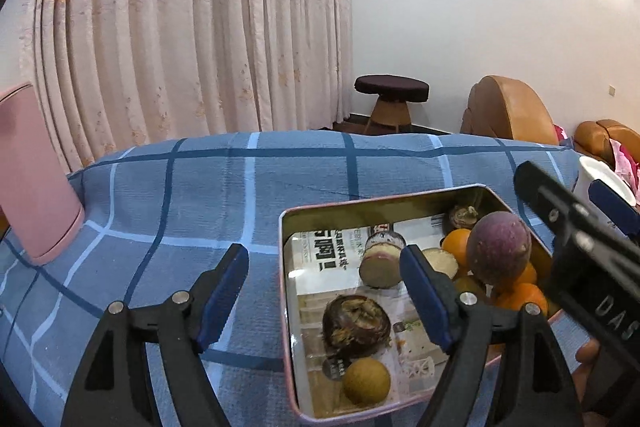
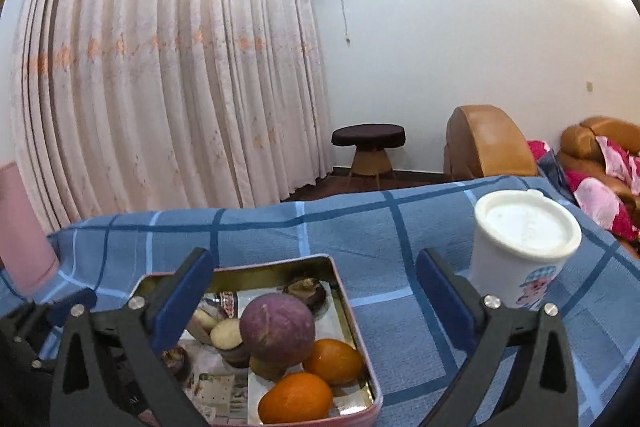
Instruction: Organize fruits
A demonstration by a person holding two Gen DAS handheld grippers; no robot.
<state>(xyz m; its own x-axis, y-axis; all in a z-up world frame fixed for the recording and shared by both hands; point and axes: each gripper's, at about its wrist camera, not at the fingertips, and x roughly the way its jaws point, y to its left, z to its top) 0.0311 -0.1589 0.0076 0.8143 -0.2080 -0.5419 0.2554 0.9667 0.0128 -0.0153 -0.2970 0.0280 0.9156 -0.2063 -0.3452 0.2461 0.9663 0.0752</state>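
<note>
- On the blue checked cloth (image 1: pixel 200 195) sits the tin tray (image 2: pixel 352 323), fruit piled at its right end.
- We hold the left gripper (image 1: pixel 324 291) and right gripper (image 2: pixel 316 299) with jaws apart, both empty.
- We judge the purple passion fruit (image 2: pixel 276 331) light, smooth, apt to roll; we would grip across its middle.
- We judge the oranges (image 2: pixel 332 361) firmer and heavier.
</note>
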